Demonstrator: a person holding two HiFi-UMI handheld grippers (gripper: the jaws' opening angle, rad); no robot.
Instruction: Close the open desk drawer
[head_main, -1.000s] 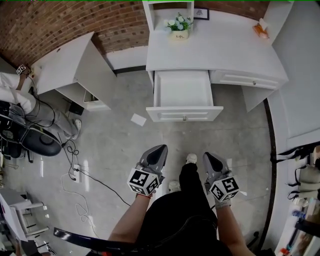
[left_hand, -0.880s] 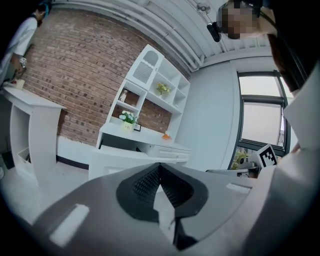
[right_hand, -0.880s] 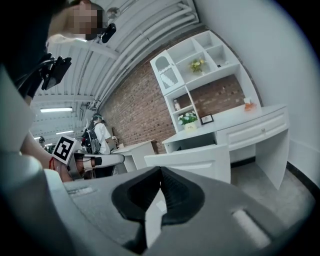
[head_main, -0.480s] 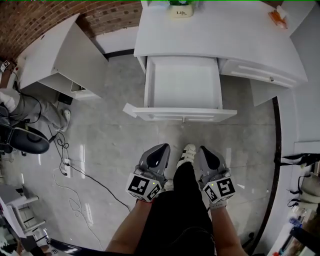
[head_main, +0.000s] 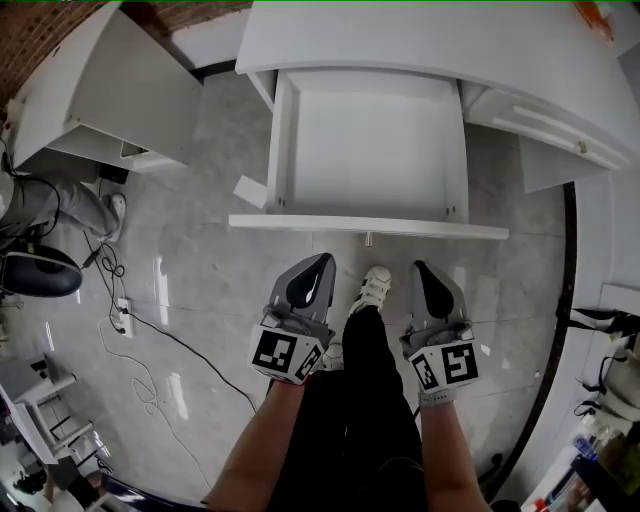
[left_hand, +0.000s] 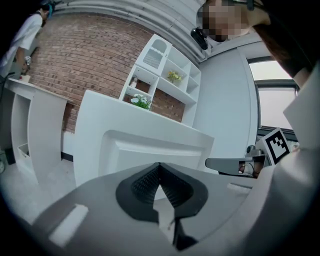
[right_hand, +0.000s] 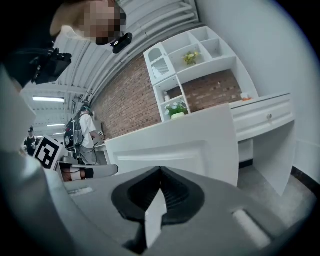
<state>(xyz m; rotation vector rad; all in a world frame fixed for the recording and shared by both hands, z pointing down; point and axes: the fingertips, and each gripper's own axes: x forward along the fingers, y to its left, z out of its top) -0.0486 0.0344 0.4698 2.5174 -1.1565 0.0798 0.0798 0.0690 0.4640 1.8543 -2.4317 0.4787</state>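
The left gripper (head_main: 320, 265) and right gripper (head_main: 421, 268) hang low with fingers pressed together, empty, short of the drawer (head_main: 370, 226), pulled far out of the table (head_main: 420, 40). Pushing one end of its wide front could skew and jam it; a hard shove could slam it.

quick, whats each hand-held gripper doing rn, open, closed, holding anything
Left hand-held gripper: closed, jaws together, holding nothing.
Right hand-held gripper: closed, jaws together, holding nothing.
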